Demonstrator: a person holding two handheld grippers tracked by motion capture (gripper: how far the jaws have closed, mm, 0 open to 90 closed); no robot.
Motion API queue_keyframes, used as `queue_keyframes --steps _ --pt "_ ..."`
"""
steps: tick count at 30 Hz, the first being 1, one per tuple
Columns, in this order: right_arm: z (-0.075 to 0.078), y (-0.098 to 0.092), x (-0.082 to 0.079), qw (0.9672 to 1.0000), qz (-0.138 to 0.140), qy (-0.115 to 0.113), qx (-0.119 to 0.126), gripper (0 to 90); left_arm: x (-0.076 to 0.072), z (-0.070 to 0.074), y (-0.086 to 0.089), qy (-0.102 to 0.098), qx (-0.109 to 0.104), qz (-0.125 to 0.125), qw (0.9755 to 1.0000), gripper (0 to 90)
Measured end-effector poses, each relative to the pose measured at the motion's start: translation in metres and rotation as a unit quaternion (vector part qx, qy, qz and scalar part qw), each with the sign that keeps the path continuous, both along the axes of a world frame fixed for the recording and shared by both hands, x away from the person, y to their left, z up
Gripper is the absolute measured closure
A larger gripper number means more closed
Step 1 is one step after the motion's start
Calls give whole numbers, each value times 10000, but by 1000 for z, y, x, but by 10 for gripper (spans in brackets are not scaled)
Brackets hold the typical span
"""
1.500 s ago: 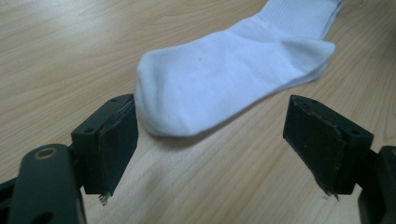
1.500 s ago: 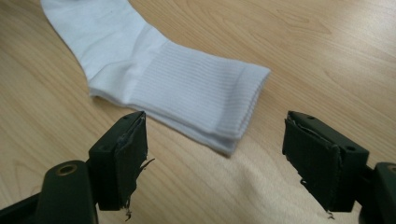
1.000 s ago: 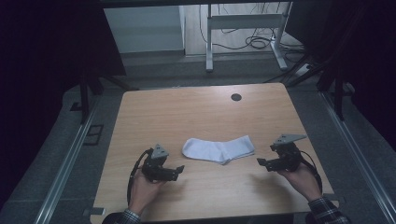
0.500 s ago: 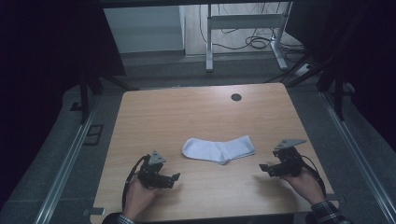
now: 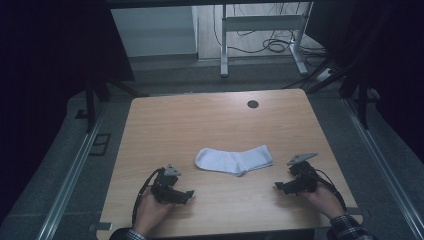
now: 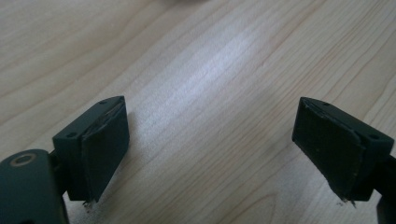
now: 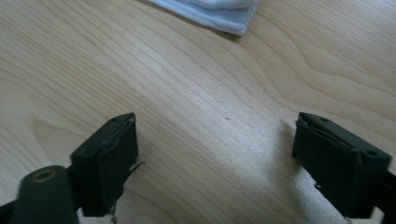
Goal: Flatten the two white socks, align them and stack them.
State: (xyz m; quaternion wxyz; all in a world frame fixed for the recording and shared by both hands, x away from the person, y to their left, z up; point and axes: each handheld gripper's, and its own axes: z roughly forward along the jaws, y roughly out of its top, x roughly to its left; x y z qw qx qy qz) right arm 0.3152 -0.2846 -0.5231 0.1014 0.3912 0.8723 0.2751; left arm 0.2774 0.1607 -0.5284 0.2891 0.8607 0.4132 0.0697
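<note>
A white sock [image 5: 234, 160] lies flat on the wooden table [image 5: 210, 125], a little in front of its middle. My left gripper [image 5: 187, 194] rests low over the wood at the front left, left of the sock and apart from it. Its jaws stand wide, and the left gripper view has bare wood between them [image 6: 224, 149]. My right gripper [image 5: 276, 186] sits at the front right, pointing left, just short of the sock's end. Its jaws have just been opening and hold nothing [image 7: 219, 158]. The sock's edge [image 7: 219, 11] lies ahead of them.
A small black round hole [image 5: 253, 104] marks the table near its far edge. Beyond the table stand a white desk frame [image 5: 225, 45] and floor cables [image 5: 275, 46]. Metal rails [image 5: 70, 175] run along both sides of the table.
The right gripper has sunk toward the tabletop and come nearer the front edge. The left gripper shifted slightly toward the front edge. The sock has not moved.
</note>
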Motion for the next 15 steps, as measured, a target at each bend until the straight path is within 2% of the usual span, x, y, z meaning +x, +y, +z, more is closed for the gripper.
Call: queue_keyframes --steps 4,5,7,15 --pt "-1 2 -1 9999 80 -83 -117 126 -1 -1 -2 -94 160 -56 9998 111" --pt "-2 2 -1 9997 138 -112 -159 95 -2 -1 -3 -133 182 -65 9997 112" --pt "-5 3 -1 9997 136 -99 -162 7 -3 -2 -4 -216 372 -62 9991 111" --pt "-7 3 -1 9997 141 -103 -178 0 -3 -3 -5 -224 356 25 9991 110"
